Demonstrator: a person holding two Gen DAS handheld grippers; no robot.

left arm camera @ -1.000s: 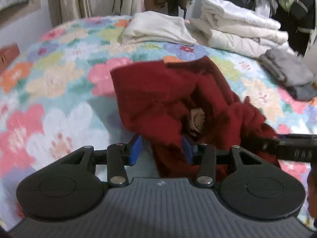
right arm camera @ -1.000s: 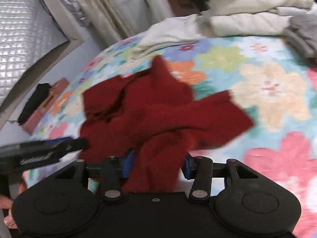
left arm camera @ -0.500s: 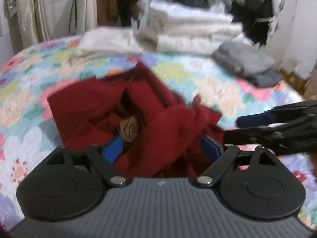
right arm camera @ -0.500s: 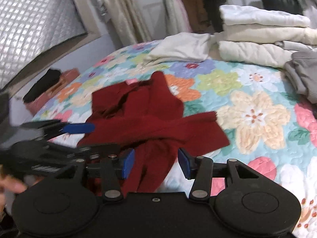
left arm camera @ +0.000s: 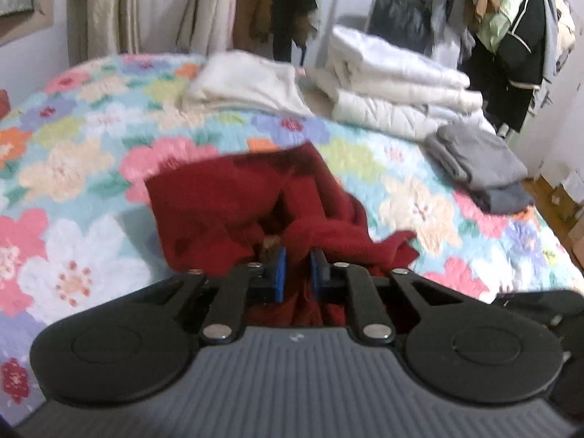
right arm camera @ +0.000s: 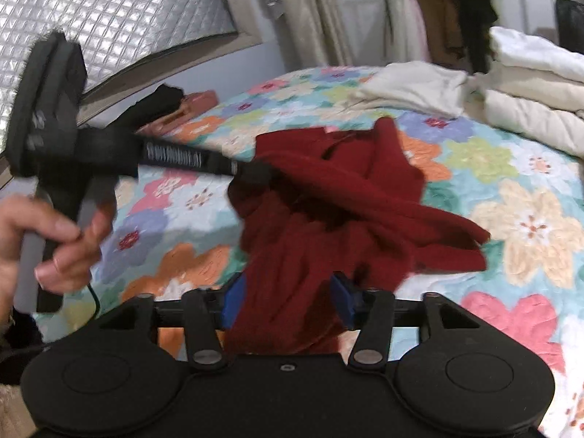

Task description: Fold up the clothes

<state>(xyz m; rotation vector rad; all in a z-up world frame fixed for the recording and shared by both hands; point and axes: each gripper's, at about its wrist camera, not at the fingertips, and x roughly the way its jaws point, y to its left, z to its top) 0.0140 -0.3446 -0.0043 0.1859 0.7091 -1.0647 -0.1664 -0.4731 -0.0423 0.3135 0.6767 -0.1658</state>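
A dark red knit garment [left arm camera: 255,200] lies bunched on the floral quilt [left arm camera: 73,182]. My left gripper [left arm camera: 296,266] is shut on a fold of it at its near edge. In the right wrist view the garment [right arm camera: 346,200] hangs lifted between both tools. My right gripper [right arm camera: 288,303] has its blue pads apart with red cloth draped between them. The left gripper [right arm camera: 255,173] shows there, held by a hand, pinching the garment's upper left part.
Folded white bedding [left arm camera: 394,84] and a cream garment [left arm camera: 248,84] lie at the far side. Folded grey clothes [left arm camera: 478,160] lie at the right edge. Clothes hang on a rack [left arm camera: 511,18]. A quilted headboard [right arm camera: 109,18] stands at left.
My left gripper opened wide half a second ago and has now closed on a fold of the red garment. My right gripper's pads have spread wider. The garment is pulled up off the quilt.
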